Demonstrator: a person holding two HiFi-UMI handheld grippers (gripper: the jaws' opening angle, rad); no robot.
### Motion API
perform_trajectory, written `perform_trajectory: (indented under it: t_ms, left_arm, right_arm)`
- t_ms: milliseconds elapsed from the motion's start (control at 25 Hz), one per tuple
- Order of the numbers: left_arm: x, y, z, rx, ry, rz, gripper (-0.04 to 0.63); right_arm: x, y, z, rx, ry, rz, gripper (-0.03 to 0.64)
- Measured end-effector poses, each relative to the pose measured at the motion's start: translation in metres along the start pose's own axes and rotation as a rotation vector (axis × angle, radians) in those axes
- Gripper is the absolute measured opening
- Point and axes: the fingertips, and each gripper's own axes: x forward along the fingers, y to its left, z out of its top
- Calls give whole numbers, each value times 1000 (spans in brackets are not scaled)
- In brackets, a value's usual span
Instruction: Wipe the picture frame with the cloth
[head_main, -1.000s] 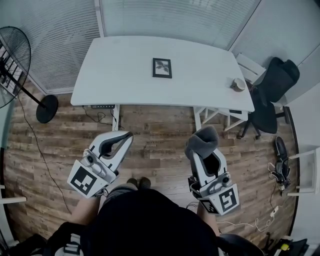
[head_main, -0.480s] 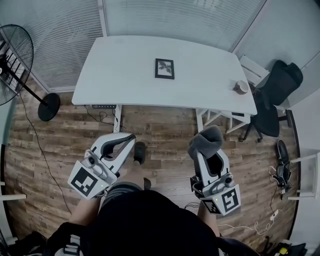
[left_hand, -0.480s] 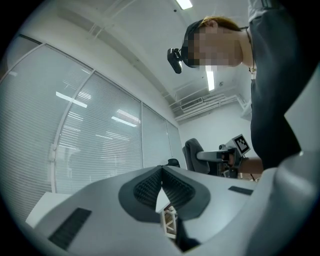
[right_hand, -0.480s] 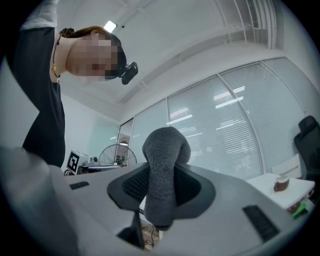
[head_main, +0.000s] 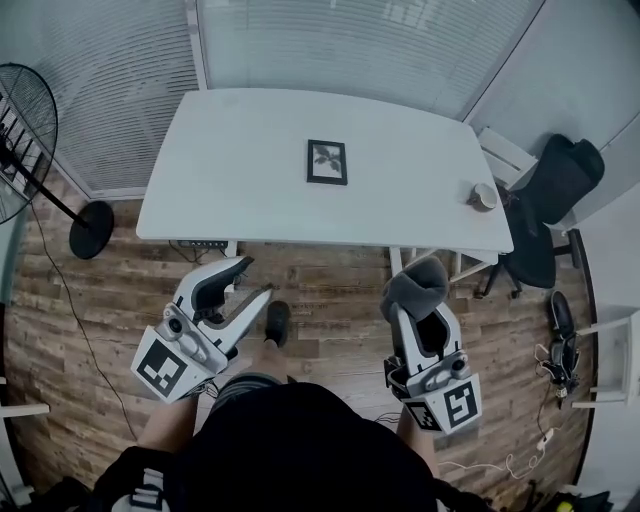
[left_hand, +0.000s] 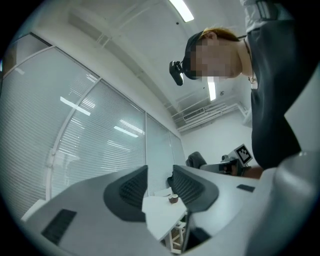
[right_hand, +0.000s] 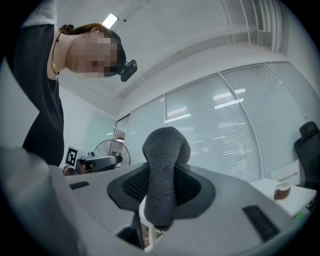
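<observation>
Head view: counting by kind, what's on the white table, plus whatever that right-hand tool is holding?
Picture frame: 1
Cup: 1
Grey cloth: 1, clamped in the right gripper
Total: 3

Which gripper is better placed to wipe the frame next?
Right. The right gripper already clamps the cloth, while the left gripper is empty, its jaws having just been opening. Both are short of the table where the frame lies.
</observation>
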Motion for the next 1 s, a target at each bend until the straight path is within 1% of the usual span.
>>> perform_trajectory:
  t_ms: [40,80,120,160,240,320,480,560,720,800,920,1000]
  left_arm:
    - [5,1,0,14,-1,-41,184]
    - [9,0,-2,39,14,-93,182]
    - [13,-1,-7,73,43,-144,103]
    - [17,1,-13,111,76,-178,35]
    - [25,13,-23,170,131,-190,35]
    - [33,27,-30,190,157,-189,34]
    - [50,48,-40,184,173,-235,11]
    - [58,58,-44,155,168,-259,11]
    - [76,82,-39,69,68,-255,11]
    - [85,95,-45,75,72,-246,11]
    - [98,115,-60,107,117,-233,11]
    - [106,128,-64,106,113,-226,11]
  right_arm:
    - [6,-4,-1,-3,0,-1,121]
    - [13,-9,-3,-4,-1,-2,121]
    - [19,-13,-4,-2,-2,-2,121]
    - [26,-17,-6,0,-4,-3,121]
    - [40,-25,-9,3,-8,-5,121]
    - [53,-32,-10,0,-12,-4,121]
    - [77,-49,-16,2,-10,-11,121]
    - [89,-57,-19,8,-5,-15,121]
    - [114,-70,-26,13,2,-22,121]
    - [128,-78,-28,15,1,-28,121]
    - [150,-88,-29,13,1,-30,121]
    - [163,-95,-30,8,-2,-30,121]
